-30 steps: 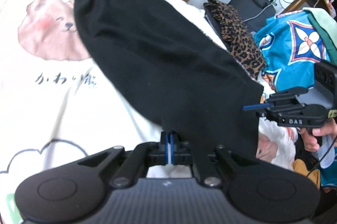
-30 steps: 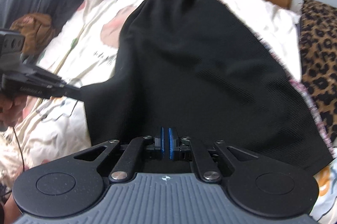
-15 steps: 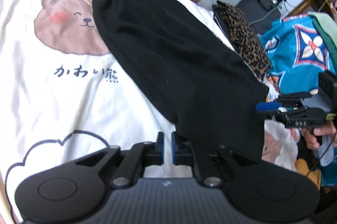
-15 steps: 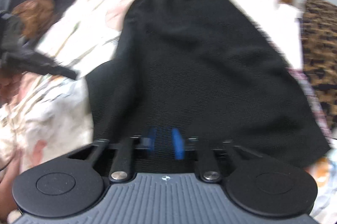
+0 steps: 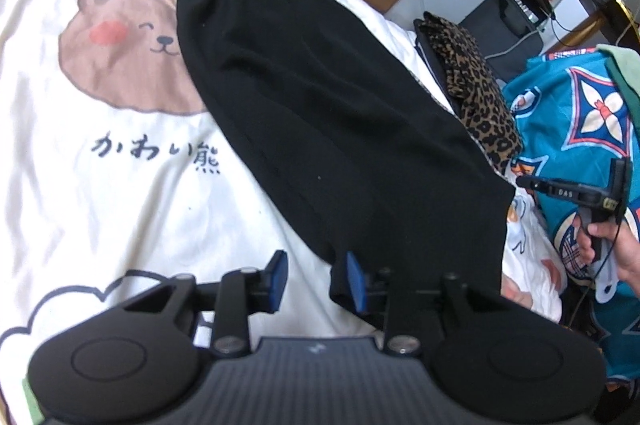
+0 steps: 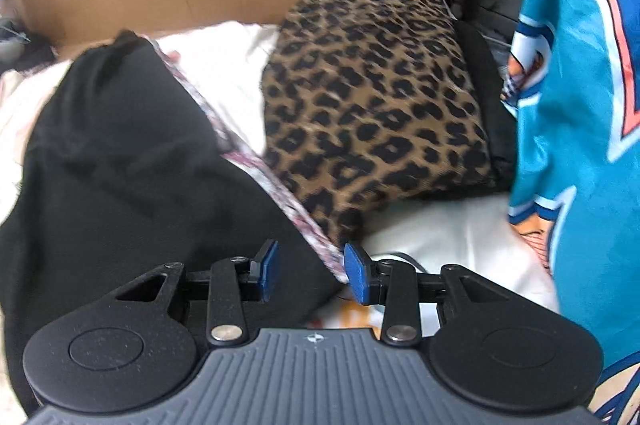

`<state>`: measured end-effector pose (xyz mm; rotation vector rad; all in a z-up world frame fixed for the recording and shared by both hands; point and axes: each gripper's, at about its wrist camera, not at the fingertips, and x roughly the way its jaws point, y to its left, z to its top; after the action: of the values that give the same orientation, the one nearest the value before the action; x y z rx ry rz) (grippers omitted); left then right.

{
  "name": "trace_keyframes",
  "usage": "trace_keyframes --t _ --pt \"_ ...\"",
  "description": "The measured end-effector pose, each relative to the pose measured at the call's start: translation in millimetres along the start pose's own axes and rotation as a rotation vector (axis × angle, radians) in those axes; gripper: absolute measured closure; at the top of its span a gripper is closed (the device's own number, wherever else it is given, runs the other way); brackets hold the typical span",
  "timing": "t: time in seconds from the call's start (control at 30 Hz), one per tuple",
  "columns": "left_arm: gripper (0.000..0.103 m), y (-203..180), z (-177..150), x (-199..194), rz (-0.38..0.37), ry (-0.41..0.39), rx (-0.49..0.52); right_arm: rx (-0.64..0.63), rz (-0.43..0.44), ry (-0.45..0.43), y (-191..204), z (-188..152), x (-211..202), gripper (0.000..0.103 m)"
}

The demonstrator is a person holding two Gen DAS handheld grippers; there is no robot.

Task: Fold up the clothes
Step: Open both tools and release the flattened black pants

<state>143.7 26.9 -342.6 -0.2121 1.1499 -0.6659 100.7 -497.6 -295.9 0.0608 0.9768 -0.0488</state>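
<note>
Black garment [image 5: 320,129] lies lengthwise on the bear-print sheet [image 5: 100,185], seemingly doubled over; both the left gripper [image 5: 316,281] and right gripper [image 6: 312,271] gape wide, holding nothing.

each gripper is black: the left gripper [image 5: 316,279] and right gripper [image 6: 310,271] have blue pads [image 5: 277,279], silver screws [image 5: 226,344] and a ribbed grey base [image 6: 312,381]. seen side-on, white "das" lettering [image 5: 565,192] and a thin black cable [image 5: 608,253].
</note>
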Motion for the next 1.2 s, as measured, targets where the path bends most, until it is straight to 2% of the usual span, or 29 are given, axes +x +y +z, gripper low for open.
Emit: trace_keyframes --t 0.3,0.33,0.37,0.43,0.53,0.63,0.77,0.9,1.0,1.07,1.2 --pt "0.061 -2.0 -2.3 21.3 -0.014 0.049 -0.007 0.0 0.001 0.016 -4.2 -7.0 17.2 0.062" --pt "0.061 -2.2 -2.6 23.7 -0.016 0.055 -0.007 -0.006 0.001 0.018 -3.7 -6.5 18.3 0.067" --pt "0.061 -2.5 -3.0 26.1 -0.018 0.061 -0.007 -0.012 0.0 0.021 -3.2 -6.1 19.2 0.078" --pt "0.062 -3.1 -3.8 30.9 -0.02 0.072 -0.007 -0.023 -0.002 0.026 -2.3 -5.2 20.9 0.086" --pt "0.076 -3.5 -6.9 35.5 -0.01 0.082 0.003 -0.052 -0.015 0.018 0.4 -4.4 19.7 0.098" --pt "0.091 -3.3 -10.2 37.7 0.012 0.084 0.012 -0.088 -0.043 -0.007 3.4 -2.3 16.0 0.099" --pt "0.094 -2.2 -14.4 34.5 0.014 0.079 0.016 -0.099 -0.093 -0.055 5.8 2.0 10.4 0.1" --pt "0.094 -0.6 -15.7 34.2 0.017 0.078 0.006 -0.11 -0.122 -0.072 8.6 8.0 13.1 0.1" --pt "0.093 -0.1 -14.7 34.4 0.019 0.083 -0.002 -0.115 -0.124 -0.01 4.9 6.9 29.6 0.1" --pt "0.088 0.1 -12.6 33.3 0.016 0.09 -0.012 -0.105 -0.121 0.023 0.7 5.0 36.9 0.099" --pt "0.083 0.7 -10.6 29.4 0.019 0.083 -0.022 -0.066 -0.117 0.028 -4.1 7.7 33.3 0.099"
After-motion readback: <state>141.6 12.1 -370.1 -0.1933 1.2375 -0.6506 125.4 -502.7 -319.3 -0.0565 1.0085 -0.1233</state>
